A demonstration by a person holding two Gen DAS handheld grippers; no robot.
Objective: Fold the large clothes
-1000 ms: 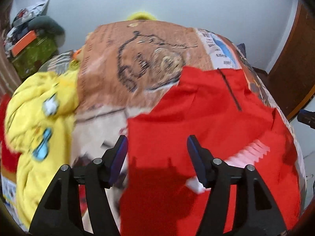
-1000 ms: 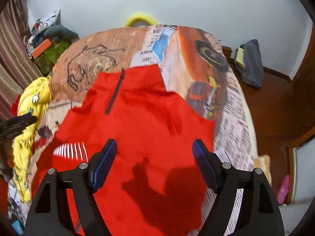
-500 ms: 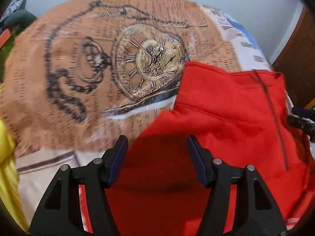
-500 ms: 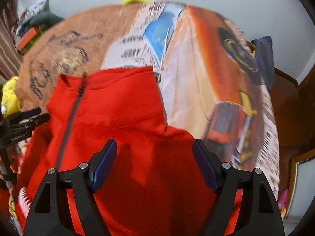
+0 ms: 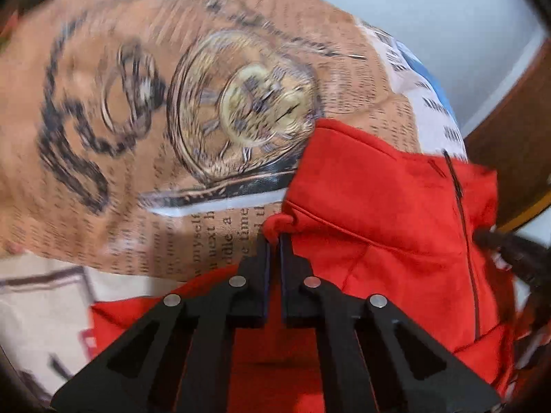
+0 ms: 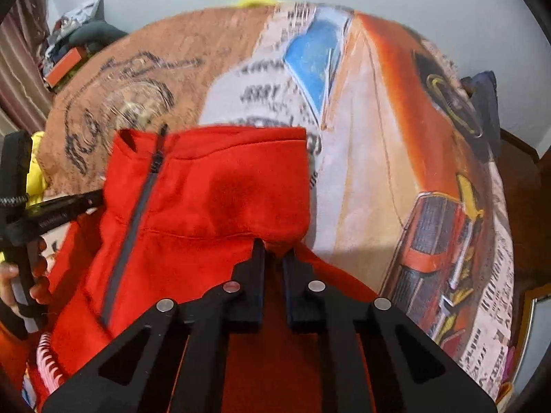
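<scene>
Your left gripper [image 5: 274, 241] has its jaws nearly closed, with only a thin fold of the red jacket [image 5: 378, 213] pinched between them, close under the collar on its own side. Your right gripper [image 6: 274, 249] is the same: jaws almost together, holding a small bunch of red cloth at the other corner under the collar. The jacket lies on the bed, on the printed bedspread [image 5: 137, 137], with the collar pointing away from you and the dark zipper [image 6: 137, 206] running down the front.

The main risk, I think, is that each grip is very small. In both views only a little knob of cloth shows beyond the tips. If you lift or pull quickly, the weight of the thick garment can drag this cloth out of one pair of jaws, and then the jacket will hang from one corner and twist.

A second risk is that you hold only the top layer. I cannot tell from here whether the back layer is also caught. If not, the jacket will open when you lift it, and the fold will come out uneven.

Also, the lower body of the jacket is hidden under the grippers, so a sleeve may be bunched there unseen.
</scene>
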